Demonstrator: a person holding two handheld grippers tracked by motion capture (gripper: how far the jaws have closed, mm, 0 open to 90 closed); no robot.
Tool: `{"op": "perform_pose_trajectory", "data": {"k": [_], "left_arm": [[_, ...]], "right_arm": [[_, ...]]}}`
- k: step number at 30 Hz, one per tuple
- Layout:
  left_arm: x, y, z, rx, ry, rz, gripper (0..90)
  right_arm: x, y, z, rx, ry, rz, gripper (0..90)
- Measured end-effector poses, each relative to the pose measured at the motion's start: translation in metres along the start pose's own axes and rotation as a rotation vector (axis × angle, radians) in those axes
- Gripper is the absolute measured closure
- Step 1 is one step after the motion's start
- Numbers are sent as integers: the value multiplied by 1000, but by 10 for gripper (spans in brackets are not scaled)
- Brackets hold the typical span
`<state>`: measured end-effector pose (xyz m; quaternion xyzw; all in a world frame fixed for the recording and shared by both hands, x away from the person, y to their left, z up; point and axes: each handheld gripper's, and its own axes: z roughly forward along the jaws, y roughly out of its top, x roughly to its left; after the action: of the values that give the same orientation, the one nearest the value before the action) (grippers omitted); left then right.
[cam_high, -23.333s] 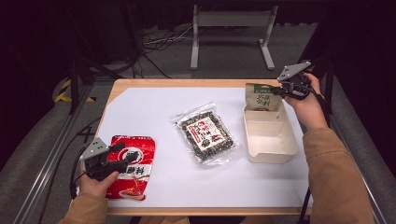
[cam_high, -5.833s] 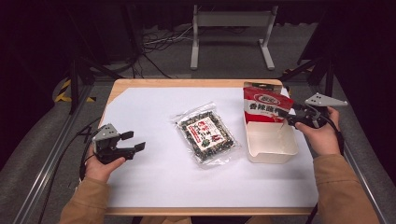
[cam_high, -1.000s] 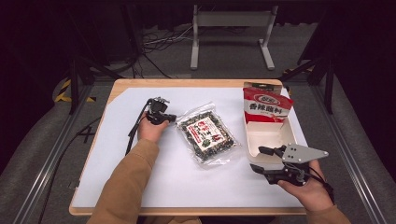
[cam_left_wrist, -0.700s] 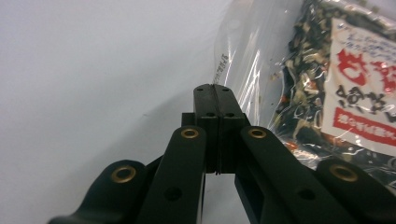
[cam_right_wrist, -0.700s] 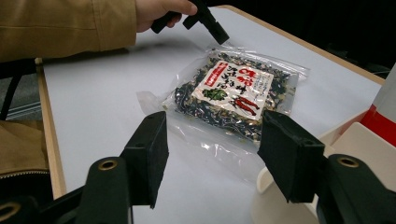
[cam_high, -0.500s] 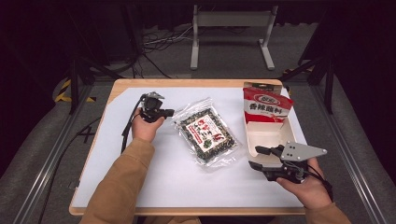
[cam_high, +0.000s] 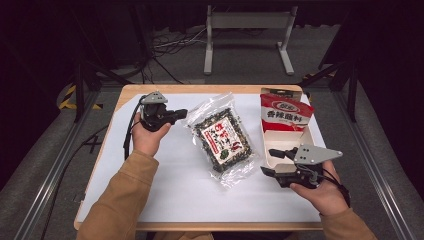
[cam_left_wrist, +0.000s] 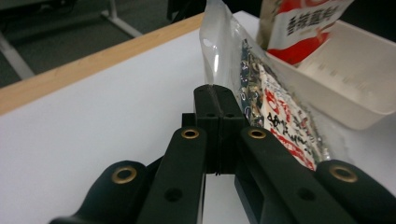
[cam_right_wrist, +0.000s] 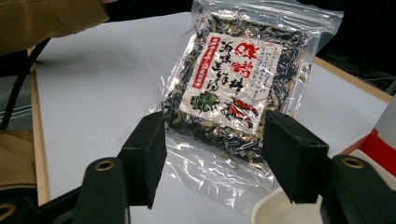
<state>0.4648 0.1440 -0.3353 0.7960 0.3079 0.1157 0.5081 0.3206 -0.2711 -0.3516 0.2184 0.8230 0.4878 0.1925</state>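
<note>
A clear bag of dark dried seaweed (cam_high: 222, 140) with a red-and-white label lies mid-table. My left gripper (cam_high: 181, 114) is shut on its far left edge, which is raised off the sheet. In the left gripper view the closed jaws (cam_left_wrist: 216, 93) pinch the clear film of the bag (cam_left_wrist: 275, 107). My right gripper (cam_high: 272, 161) hovers at the bag's right, near the tray; its jaws have just been opening. In the right gripper view its pads (cam_right_wrist: 215, 154) frame the near end of the bag (cam_right_wrist: 229, 84) without touching it. A red snack bag (cam_high: 286, 112) stands in the white tray (cam_high: 290, 137).
A white sheet (cam_high: 165, 185) covers the wooden table (cam_high: 200, 89). The left gripper's cable (cam_high: 129, 135) trails over the table's left part. A metal stand (cam_high: 247, 30) and floor cables lie beyond the far edge. The tray (cam_left_wrist: 355, 60) sits at the right.
The left gripper has risen with the bag's edge pinched, tilting that side of the bag up. The right gripper has stayed near the tray, its jaws a little wider than half a second ago.
</note>
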Motion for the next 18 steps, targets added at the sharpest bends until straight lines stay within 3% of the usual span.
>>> {"op": "perform_pose_trajectory", "data": {"k": [3, 6, 8, 18], "left_arm": [[-14, 9, -12, -47, -32, 36, 900], [-32, 20, -22, -69, -49, 102, 900], [-39, 23, -24, -74, -53, 119, 900], [-76, 36, -42, -123, -107, 208, 900]], "right_arm": [[-2, 5, 3, 6, -3, 6, 384], [-7, 16, 4, 8, -5, -9, 387], [-13, 26, 6, 22, -4, -15, 374], [-29, 43, 20, 32, -17, -26, 324]]}}
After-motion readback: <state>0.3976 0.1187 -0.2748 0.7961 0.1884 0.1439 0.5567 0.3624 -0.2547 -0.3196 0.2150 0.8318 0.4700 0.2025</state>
